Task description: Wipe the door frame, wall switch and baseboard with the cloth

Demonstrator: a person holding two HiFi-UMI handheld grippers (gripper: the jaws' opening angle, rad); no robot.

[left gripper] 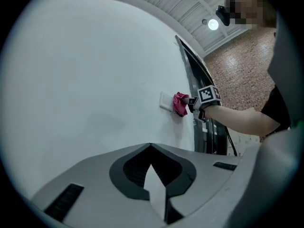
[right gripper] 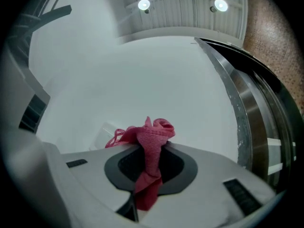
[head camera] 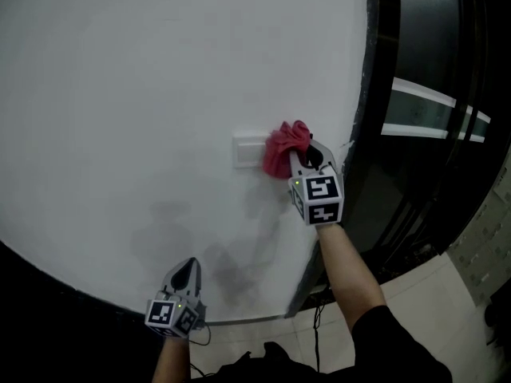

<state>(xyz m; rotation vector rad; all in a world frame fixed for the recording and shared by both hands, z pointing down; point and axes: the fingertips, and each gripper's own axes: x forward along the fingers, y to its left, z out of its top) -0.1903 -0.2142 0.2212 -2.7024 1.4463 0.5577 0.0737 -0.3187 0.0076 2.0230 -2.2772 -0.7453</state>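
Observation:
A red cloth (head camera: 285,148) is bunched against the white wall, touching the right edge of the white wall switch (head camera: 248,151). My right gripper (head camera: 312,155) is shut on the cloth (right gripper: 151,146), which sticks out past its tips beside the switch (right gripper: 103,133). The dark metal door frame (head camera: 369,94) runs up just right of it. My left gripper (head camera: 185,274) hangs lower left near the wall, shut with nothing in it. In the left gripper view the cloth (left gripper: 180,103) and switch (left gripper: 166,100) show far ahead. A dark baseboard (head camera: 56,286) runs along the wall's foot.
A dark glass door with pale bands (head camera: 435,114) lies right of the frame. Tiled floor (head camera: 399,294) shows at lower right with a black cable (head camera: 318,317) near the frame's foot. A brick wall (left gripper: 237,65) stands beyond the doorway.

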